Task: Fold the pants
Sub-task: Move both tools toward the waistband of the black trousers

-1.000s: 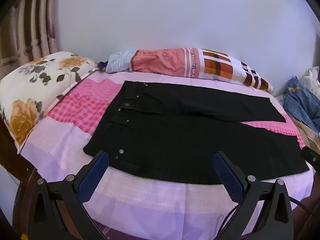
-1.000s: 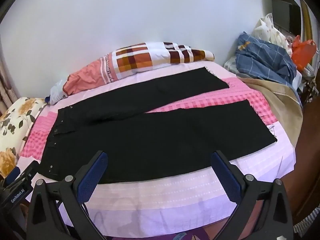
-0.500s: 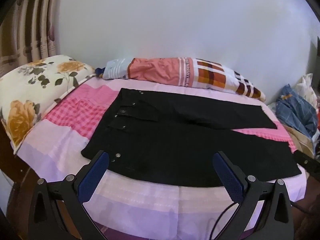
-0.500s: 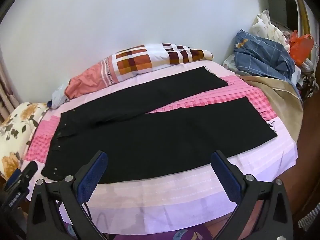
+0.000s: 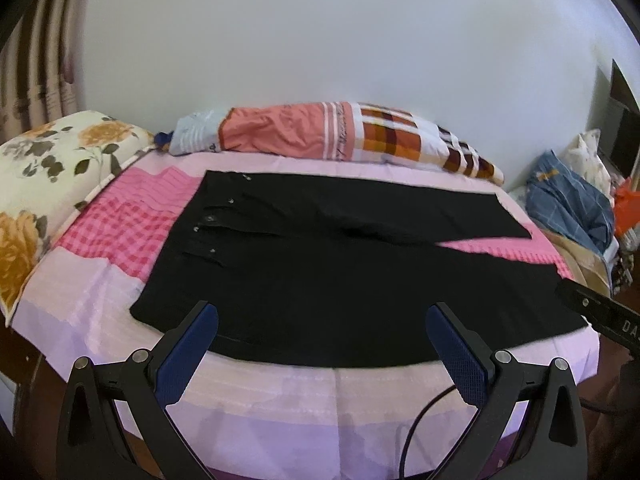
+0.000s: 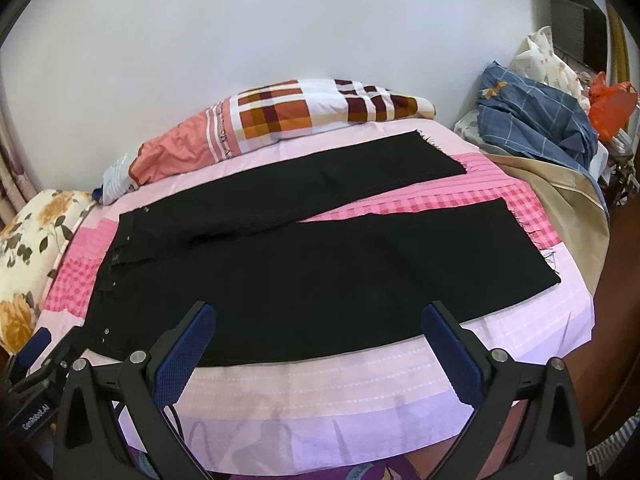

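Black pants spread flat on pink bedsheet (legs apart, waistband left). Left gripper and right gripper: jaws wide, empty, near bed edge.

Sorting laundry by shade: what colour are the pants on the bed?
Plain black pants, clearest in the right wrist view.

Black pants on pink-checked, lilac sheet; orange-flowered cream pillow.
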